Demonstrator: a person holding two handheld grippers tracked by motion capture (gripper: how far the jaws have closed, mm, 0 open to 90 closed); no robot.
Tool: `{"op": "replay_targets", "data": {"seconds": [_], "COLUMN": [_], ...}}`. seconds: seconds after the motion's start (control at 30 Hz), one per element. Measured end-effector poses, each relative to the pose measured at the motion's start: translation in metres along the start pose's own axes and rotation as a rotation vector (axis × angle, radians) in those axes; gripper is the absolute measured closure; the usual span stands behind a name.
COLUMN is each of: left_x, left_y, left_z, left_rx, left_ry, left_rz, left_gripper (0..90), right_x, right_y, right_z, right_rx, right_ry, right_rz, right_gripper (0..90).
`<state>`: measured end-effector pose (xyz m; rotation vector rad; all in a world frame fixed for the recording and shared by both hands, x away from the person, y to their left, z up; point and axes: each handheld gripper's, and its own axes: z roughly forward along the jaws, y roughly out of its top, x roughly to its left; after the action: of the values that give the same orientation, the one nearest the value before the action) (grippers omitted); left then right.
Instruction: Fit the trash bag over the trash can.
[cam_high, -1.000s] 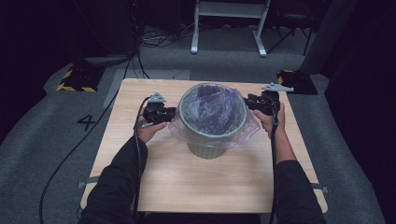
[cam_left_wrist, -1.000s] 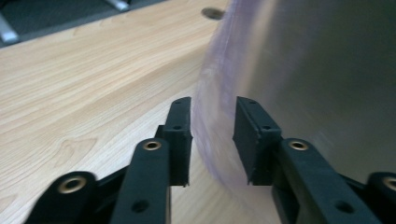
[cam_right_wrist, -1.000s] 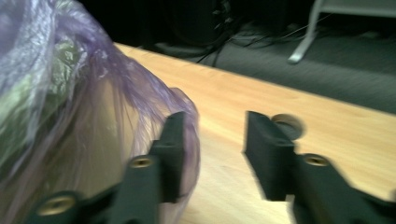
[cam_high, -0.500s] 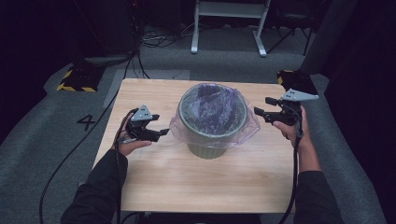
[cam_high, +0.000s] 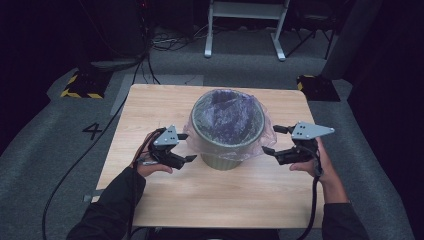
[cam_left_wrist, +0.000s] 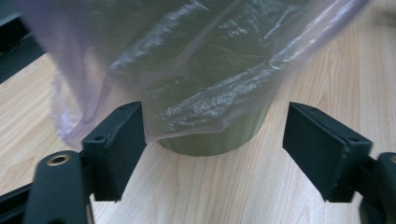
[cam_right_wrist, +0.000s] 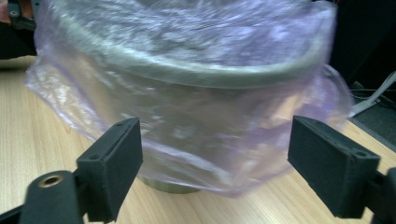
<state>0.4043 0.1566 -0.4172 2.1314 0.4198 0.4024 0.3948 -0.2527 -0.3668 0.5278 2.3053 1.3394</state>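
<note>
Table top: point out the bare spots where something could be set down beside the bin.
Bare wood lies along the near edge of the table, between the two forearms, and across the far strip behind the green bin. The far left corner is free too. It is crowded beside the bin, where the purple bag drapes and the left gripper and right gripper flank it.

A grey-green bin (cam_high: 227, 135) stands upright near the middle of a wooden table (cam_high: 165, 197), lined with a thin purple plastic bag (cam_high: 227, 112) folded over its rim. Just left of the bin, apart from it, the left gripper (cam_high: 186, 147) points at it, jaws apart and empty. Right of the bin, the right gripper (cam_high: 272, 140) faces it, its jaws having just been opening, empty.
</note>
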Motion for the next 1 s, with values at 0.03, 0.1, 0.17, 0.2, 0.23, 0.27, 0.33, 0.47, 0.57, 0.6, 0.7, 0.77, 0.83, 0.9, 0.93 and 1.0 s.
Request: {"op": "replay_targets", "data": {"seconds": [0.03, 0.1, 0.17, 0.2, 0.23, 0.27, 0.33, 0.47, 0.57, 0.6, 0.7, 0.77, 0.83, 0.9, 0.93, 1.0], "left_x": [0.000, 0.001, 0.002, 0.002, 0.002, 0.002, 0.001, -0.001, -0.002, -0.002, -0.004, -0.004, -0.005, -0.006, -0.006, -0.005], "left_y": [0.001, 0.002, 0.002, 0.002, 0.002, 0.001, -0.001, -0.005, -0.010, -0.012, -0.017, -0.020, -0.022, -0.023, -0.024, -0.024], "left_z": [0.002, 0.005, 0.007, 0.008, 0.010, 0.011, 0.016, 0.025, 0.031, 0.033, 0.037, 0.040, 0.040, 0.036, 0.033, 0.025], "left_rx": [0.007, 0.010, 0.012, 0.015, 0.021, 0.023, 0.028, 0.066, 0.091, 0.096, 0.112, 0.114, 0.107, 0.083, 0.064, 0.027], "left_ry": [0.016, 0.050, 0.060, 0.074, 0.076, 0.071, 0.071, 0.048, 0.041, 0.034, 0.026, 0.018, 0.023, 0.029, 0.031, 0.036], "left_rz": [0.009, -0.004, 0.007, 0.008, 0.008, 0.013, 0.020, 0.030, 0.040, 0.037, 0.028, 0.022, 0.017, 0.004, -0.010, -0.031], "left_gripper": [31.6, 43.2, 61.5, 68.9, 75.2, 81.2, 89.3, 90.0, 90.0, 90.0, 90.0, 90.0, 90.0, 90.0, 86.5, 68.2], "right_x": [0.005, 0.009, 0.010, 0.010, 0.010, 0.011, 0.010, 0.007, 0.009, 0.010, 0.011, 0.012, 0.014, 0.015, 0.014, 0.014], "right_y": [0.000, 0.000, -0.002, -0.003, -0.006, -0.008, -0.014, -0.028, -0.036, -0.038, -0.046, -0.049, -0.055, -0.059, -0.061, -0.061], "right_z": [0.004, 0.009, 0.012, 0.014, 0.016, 0.018, 0.022, 0.032, 0.039, 0.040, 0.043, 0.045, 0.048, 0.050, 0.051, 0.049], "right_rx": [0.011, 0.008, 0.025, 0.037, 0.043, 0.051, 0.053, 0.022, 0.041, 0.045, 0.052, 0.067, 0.085, 0.093, 0.083, 0.066], "right_ry": [-0.012, -0.010, -0.015, -0.014, -0.004, -0.004, -0.009, 0.010, 0.023, 0.025, 0.043, 0.051, 0.060, 0.061, 0.065, 0.064], "right_rz": [-0.024, -0.028, -0.025, -0.024, -0.021, -0.020, -0.002, 0.059, 0.077, 0.080, 0.097, 0.100, 0.105, 0.114, 0.126, 0.135], "right_gripper": [24.1, 38.2, 55.6, 60.5, 67.1, 72.8, 82.2, 89.8, 90.0, 90.0, 90.0, 90.0, 90.0, 90.0, 90.0, 90.0]}}
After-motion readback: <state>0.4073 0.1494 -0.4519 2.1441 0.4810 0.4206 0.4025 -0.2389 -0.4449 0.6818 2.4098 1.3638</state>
